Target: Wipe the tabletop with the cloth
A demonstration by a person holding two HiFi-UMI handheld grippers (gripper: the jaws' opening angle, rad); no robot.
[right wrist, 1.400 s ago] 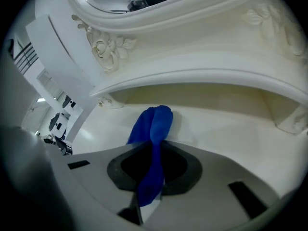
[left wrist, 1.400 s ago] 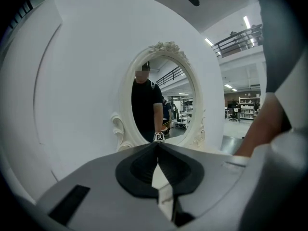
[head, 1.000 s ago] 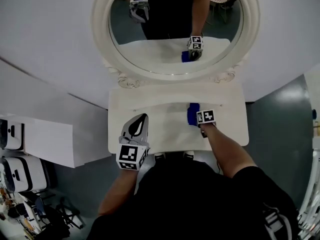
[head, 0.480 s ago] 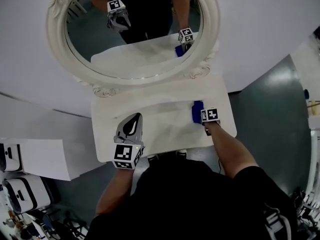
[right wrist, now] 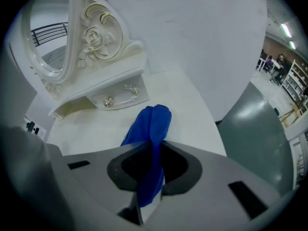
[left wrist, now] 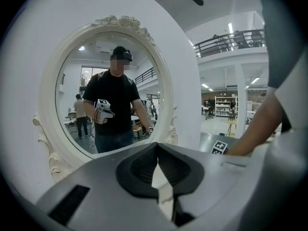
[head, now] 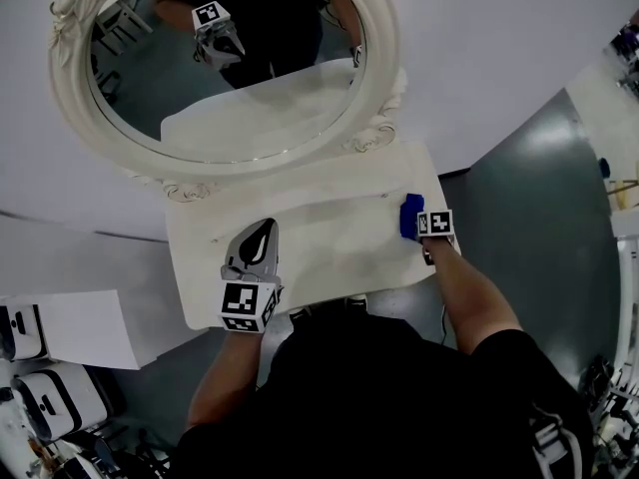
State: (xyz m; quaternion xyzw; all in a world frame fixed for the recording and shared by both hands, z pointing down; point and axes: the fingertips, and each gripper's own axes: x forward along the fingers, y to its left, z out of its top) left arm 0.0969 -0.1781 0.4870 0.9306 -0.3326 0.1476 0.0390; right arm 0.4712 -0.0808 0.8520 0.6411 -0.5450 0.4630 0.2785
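A blue cloth [head: 410,216] lies bunched on the white tabletop [head: 329,238] near its right edge, and my right gripper [head: 423,230] is shut on it. In the right gripper view the cloth [right wrist: 153,129] runs from between the jaws out onto the tabletop [right wrist: 183,100]. My left gripper [head: 258,245] hovers over the front left of the tabletop, shut with nothing in it; its jaws meet in the left gripper view [left wrist: 157,150].
An oval mirror in an ornate white frame [head: 369,78] stands at the back of the table, over a small drawer [right wrist: 118,97]. Dark floor [head: 519,208] lies right of the table. White cases [head: 50,392] sit at the lower left.
My right gripper has dragged the blue cloth rightward to the table's right edge. The head view has swung, shifting mirror and table left. The left gripper stays over the front left.
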